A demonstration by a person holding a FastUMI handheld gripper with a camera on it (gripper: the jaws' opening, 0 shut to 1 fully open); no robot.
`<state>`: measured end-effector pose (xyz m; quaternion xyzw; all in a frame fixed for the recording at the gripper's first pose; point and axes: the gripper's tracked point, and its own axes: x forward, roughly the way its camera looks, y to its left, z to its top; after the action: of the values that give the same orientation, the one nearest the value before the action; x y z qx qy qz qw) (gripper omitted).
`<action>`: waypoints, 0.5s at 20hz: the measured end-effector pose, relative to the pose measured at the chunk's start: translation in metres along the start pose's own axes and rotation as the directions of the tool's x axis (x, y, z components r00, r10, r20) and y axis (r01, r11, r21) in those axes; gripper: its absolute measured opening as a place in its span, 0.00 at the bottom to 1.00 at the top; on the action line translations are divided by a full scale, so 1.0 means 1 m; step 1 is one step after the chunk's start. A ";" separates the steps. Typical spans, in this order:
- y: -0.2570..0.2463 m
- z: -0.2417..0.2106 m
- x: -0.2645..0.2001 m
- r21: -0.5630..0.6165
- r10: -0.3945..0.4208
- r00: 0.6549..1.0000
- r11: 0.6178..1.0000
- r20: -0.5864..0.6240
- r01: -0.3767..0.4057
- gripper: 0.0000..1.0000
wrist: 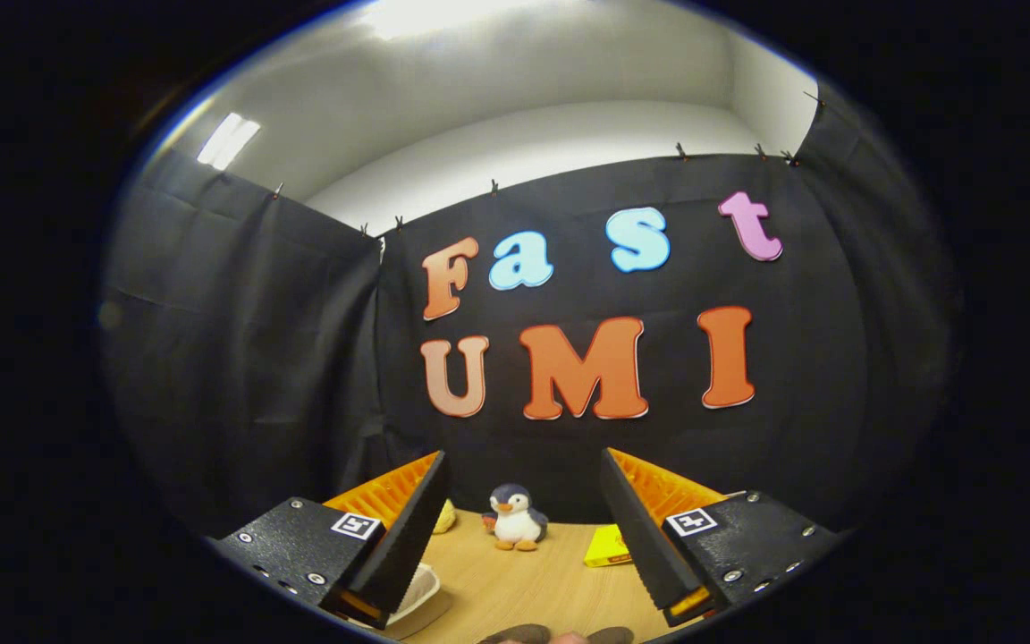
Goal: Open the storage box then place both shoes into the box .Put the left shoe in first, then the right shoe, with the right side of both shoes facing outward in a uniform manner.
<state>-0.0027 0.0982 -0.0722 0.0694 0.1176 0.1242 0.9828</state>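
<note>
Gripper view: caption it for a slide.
Open gripper held above a wooden table, a plush penguin beyond its fingers.

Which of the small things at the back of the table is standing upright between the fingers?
The plush penguin, upright between the open gripper fingers; the yellow box lies flat beside one finger.

Gripper view: one fisheye camera, mounted on the claw (524, 528), looking forward along its two fingers (408, 537), which stand spread well apart in the foreground. Facing: roughly level, tilted slightly upward, toward the booth's black cloth wall (300, 358) and the pale ceiling above it. Height: low, close above the desk (515, 581), whose wooden surface shows in the gap between the fingers. Range: near to the desk; the far desk edge lies beyond the fingers, marked by a plush penguin (515, 519) and a yellow box (606, 546) against the wall.
</note>
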 end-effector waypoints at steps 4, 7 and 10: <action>0.030 -0.052 0.010 0.029 0.099 0.980 0.995 -0.170 -0.096 1.00; 0.058 -0.099 0.011 0.128 0.199 0.924 0.978 -0.325 -0.166 1.00; 0.083 -0.141 0.011 0.281 0.298 0.845 0.942 -0.444 -0.184 1.00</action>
<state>-0.0463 0.1954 -0.1968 0.1626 0.3615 0.2463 0.8844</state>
